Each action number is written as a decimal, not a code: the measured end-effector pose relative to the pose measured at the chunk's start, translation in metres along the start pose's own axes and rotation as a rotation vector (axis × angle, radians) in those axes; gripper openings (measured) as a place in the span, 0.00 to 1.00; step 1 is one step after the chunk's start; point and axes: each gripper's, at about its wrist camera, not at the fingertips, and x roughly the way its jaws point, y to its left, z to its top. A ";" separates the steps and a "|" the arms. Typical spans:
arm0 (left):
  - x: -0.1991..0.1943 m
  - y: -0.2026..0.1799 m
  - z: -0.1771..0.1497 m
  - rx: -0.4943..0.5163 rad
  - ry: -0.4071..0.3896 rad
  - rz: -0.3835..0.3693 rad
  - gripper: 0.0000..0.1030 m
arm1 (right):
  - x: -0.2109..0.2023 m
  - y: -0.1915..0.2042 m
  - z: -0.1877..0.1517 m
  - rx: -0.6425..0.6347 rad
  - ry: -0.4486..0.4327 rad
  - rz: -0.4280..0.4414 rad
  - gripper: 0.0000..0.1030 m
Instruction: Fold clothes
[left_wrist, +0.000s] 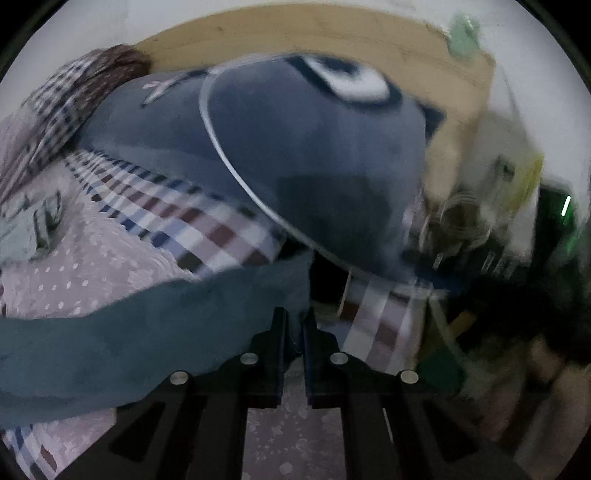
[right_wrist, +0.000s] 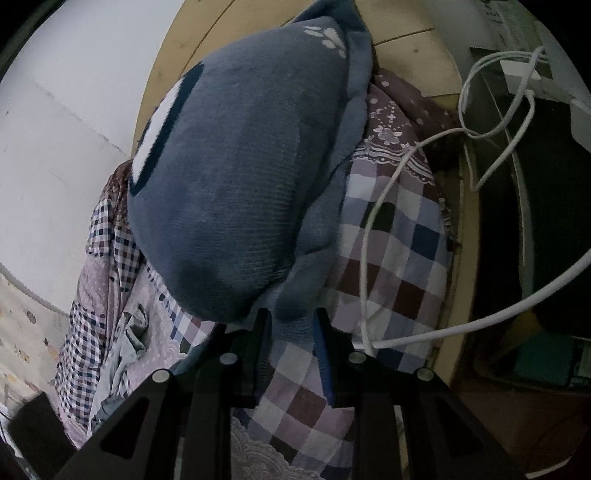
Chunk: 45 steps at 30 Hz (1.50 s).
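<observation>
Pink dotted bedding (left_wrist: 92, 258) with a checked patchwork cover (right_wrist: 399, 258) fills the lower half of both views, backed by a wooden headboard (left_wrist: 295, 33) at the top and a white cable (right_wrist: 369, 240) looping down the right of the right wrist view. Over it, filling the centre of both frames, hangs a blue-grey fleece garment (right_wrist: 236, 177) with a white-and-navy patch, its lower edge bunched between the fingers of the right tool (right_wrist: 291, 325), which pinches it. At bottom centre of the left wrist view, the left tool (left_wrist: 294, 332) is pressed together on a teal fold of cloth (left_wrist: 147, 343) stretching to the left edge.
</observation>
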 end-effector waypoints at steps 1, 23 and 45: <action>-0.010 0.005 0.005 -0.029 -0.020 -0.017 0.07 | 0.000 0.004 -0.001 -0.012 0.000 0.001 0.25; -0.263 0.135 0.045 -0.489 -0.462 -0.272 0.07 | -0.043 0.153 -0.073 -0.694 -0.045 0.420 0.68; -0.493 0.283 0.106 -0.571 -0.841 0.056 0.06 | 0.042 0.311 -0.231 -0.915 0.283 0.576 0.71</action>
